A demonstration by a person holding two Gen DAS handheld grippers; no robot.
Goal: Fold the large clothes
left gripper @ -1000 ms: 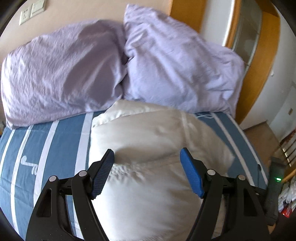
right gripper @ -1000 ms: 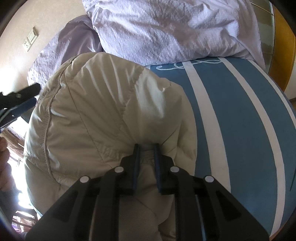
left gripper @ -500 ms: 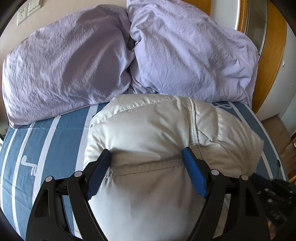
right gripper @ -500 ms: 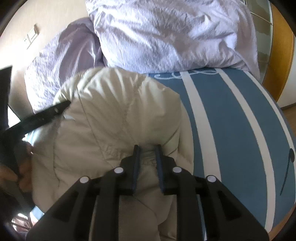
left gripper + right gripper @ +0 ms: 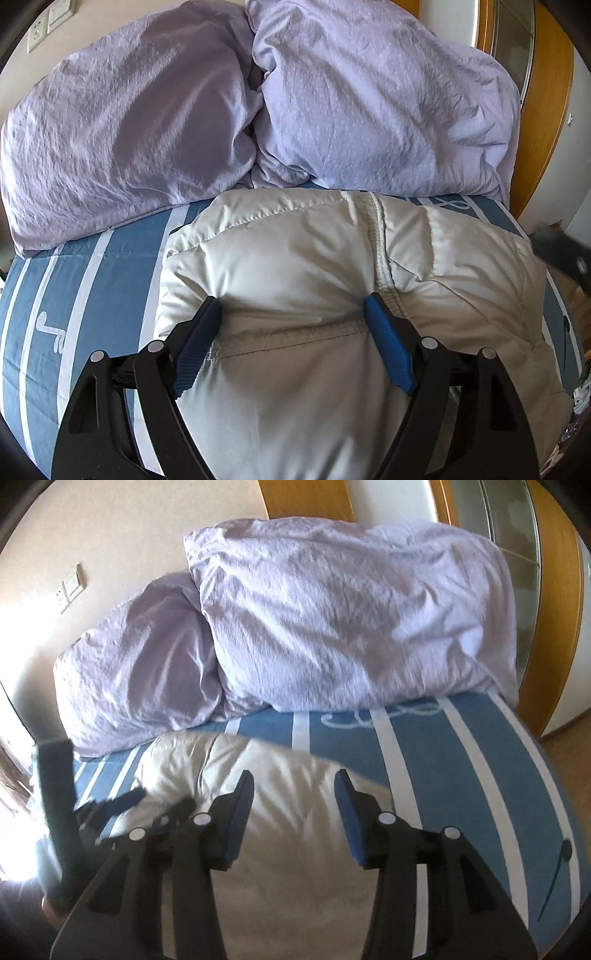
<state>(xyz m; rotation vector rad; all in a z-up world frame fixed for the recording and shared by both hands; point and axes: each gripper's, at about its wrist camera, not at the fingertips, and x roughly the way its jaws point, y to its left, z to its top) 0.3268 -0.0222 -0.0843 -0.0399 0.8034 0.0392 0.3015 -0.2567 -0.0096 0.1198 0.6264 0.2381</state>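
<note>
Right tool (image 5: 293, 788) newly off jacket (image 5: 314, 266)

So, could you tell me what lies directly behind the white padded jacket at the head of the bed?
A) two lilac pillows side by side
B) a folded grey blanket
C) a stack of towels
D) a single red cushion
A: two crumpled lilac pillows sit side by side on the blue striped sheet, just beyond the far edge of the jacket.

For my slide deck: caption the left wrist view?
Open left gripper over a folded white puffer jacket on a striped bed.
</note>
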